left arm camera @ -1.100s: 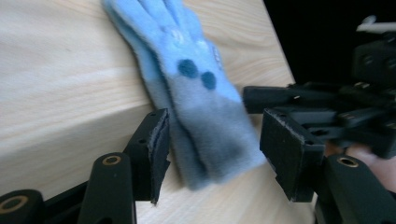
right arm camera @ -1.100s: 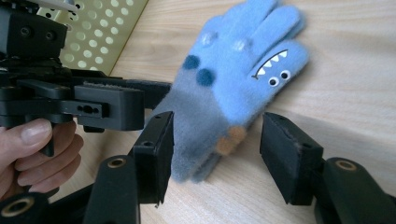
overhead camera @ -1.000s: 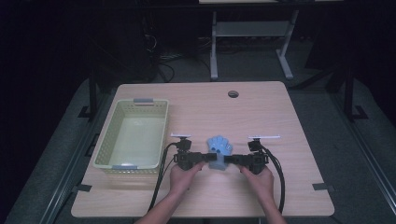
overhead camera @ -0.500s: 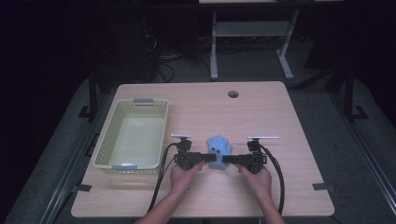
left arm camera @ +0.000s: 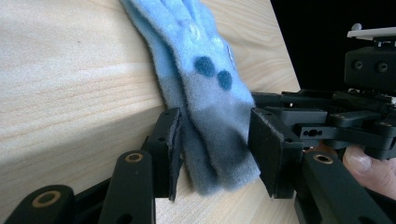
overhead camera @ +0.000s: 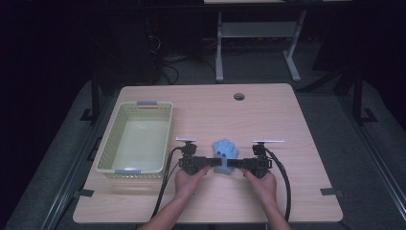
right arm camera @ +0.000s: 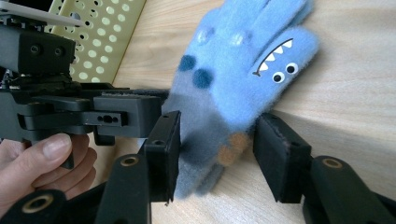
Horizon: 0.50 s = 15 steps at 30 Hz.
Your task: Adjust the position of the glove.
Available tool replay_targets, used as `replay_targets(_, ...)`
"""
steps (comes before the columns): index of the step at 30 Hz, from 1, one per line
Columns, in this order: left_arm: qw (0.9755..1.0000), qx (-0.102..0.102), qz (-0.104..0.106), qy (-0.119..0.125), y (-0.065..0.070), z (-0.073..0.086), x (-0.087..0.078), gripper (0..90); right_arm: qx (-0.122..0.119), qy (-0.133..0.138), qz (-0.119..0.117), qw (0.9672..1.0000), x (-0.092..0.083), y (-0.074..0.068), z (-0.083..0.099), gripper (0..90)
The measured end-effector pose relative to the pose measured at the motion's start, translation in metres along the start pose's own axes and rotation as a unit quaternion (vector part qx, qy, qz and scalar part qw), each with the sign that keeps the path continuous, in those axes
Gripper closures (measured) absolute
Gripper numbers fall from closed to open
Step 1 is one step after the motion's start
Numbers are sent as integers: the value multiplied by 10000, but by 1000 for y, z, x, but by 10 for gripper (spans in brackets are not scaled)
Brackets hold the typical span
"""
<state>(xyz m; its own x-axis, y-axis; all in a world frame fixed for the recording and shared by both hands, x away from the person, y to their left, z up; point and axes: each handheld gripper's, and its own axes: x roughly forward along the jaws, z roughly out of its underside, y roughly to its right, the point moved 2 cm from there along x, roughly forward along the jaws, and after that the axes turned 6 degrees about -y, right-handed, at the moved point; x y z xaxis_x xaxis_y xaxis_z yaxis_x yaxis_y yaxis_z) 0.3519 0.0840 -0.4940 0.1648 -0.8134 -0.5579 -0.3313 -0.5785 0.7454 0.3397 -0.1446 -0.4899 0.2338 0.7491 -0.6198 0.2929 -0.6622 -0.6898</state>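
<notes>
Since the blue fleece glove (overhead camera: 225, 151) is soft, light and floppy, it will sag and bunch rather than lift as one piece, so the cuff end is my pick for a hold: thickest there, two layers stacked, nothing fragile. It lies flat on the table (overhead camera: 297, 120) at lower centre of the high view, fingers pointing to the top of the frame, cuff toward the person. Left gripper (left arm camera: 215, 154) straddles the cuff: both pads sit right at the fleece edges, and I can't tell whether they press; jaws have just been closing with the glove between them. Right gripper (right arm camera: 217, 154) comes in from the opposite side onto the same end, jaws also just been closing around the cuff; left pad looks against the fleece, right pad shows a sliver of gap, so not a settled pinch as I read it. Fuzzy surface should give decent friction, low slip risk once squeezed. Both hands (overhead camera: 191, 175) hold steady at the near edge. Pale green basket (overhead camera: 136, 139) sits in the left half of the frame, well apart from the glove.
</notes>
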Motion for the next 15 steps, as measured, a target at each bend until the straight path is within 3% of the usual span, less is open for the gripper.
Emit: replay_targets(15, 9998, -78, 179, -55, -4, 0, 4, 630, -22, -4, 37, 10000, 5, -2, 1, 618)
